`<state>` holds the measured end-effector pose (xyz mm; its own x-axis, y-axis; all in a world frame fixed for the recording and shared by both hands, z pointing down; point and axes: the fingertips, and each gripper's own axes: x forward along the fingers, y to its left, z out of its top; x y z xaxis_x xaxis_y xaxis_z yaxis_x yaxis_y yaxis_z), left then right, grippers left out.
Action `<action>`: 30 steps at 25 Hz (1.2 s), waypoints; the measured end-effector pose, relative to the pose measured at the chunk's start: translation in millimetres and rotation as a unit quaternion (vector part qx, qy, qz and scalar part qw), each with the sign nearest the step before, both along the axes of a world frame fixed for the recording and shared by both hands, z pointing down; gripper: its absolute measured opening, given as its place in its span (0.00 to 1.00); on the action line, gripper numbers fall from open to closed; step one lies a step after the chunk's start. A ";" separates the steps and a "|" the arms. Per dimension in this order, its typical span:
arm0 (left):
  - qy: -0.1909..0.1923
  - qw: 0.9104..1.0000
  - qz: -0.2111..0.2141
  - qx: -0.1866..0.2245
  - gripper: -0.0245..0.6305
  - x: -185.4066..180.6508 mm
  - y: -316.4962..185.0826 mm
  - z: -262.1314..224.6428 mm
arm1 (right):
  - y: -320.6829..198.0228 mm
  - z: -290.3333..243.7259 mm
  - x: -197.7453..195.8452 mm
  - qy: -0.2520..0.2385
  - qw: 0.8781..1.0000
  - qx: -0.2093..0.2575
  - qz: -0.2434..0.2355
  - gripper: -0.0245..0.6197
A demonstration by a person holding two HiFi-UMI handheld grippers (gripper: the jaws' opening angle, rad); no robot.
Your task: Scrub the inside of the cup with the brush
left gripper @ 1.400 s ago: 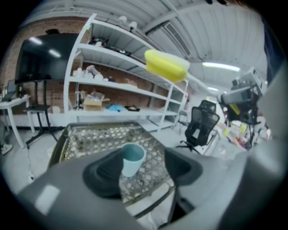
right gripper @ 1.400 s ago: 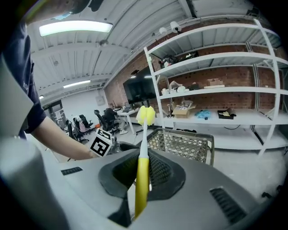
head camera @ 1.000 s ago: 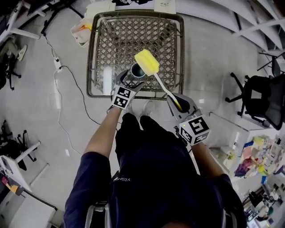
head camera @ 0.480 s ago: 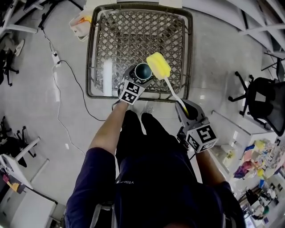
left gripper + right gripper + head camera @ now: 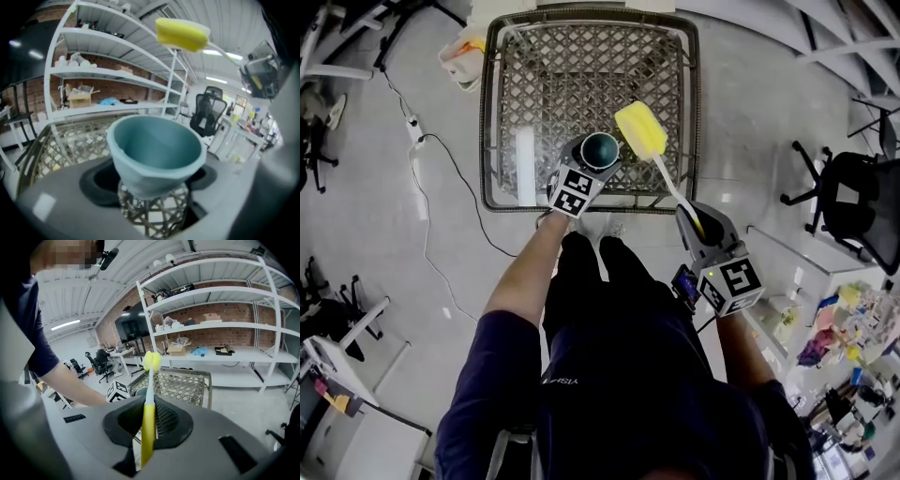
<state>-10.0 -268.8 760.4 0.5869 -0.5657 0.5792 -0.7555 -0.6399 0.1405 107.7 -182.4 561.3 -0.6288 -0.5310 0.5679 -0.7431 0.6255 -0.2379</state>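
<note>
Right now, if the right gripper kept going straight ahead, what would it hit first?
Probably the wire table, just right of the cup, with the held brush touching first. Depth is unclear.

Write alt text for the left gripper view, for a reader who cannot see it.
A teal cup stands mouth-up between the jaws of the left gripper, which have just been closing on it, over a wire-mesh surface. The yellow sponge head of the brush hangs above and beyond the cup, not inside it, with white shelving behind.

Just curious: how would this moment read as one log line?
left gripper: grips cup, jaws just tightened | right gripper: grips brush | brush head: outside cup
</note>
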 end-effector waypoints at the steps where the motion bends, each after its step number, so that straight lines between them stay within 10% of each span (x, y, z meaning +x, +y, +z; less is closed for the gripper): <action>1: 0.002 1.000 0.004 0.007 0.62 0.1 -0.7 -10.6 | -3.9 -6.1 2.7 0.002 1.000 0.006 -0.002 0.09; 11: -0.027 0.998 0.042 0.041 0.62 -17.3 -5.9 -114.1 | -40.3 -100.4 -1.6 0.105 0.976 0.140 -0.128 0.09; 21: -0.154 0.980 0.089 0.086 0.62 -54.3 -29.8 -184.5 | -40.9 -134.3 -37.6 0.366 0.845 0.254 -0.295 0.09; 30: -0.282 0.942 0.147 0.104 0.62 -72.6 -37.6 -204.4 | -42.2 -150.0 -60.6 0.512 0.742 0.281 -0.329 0.09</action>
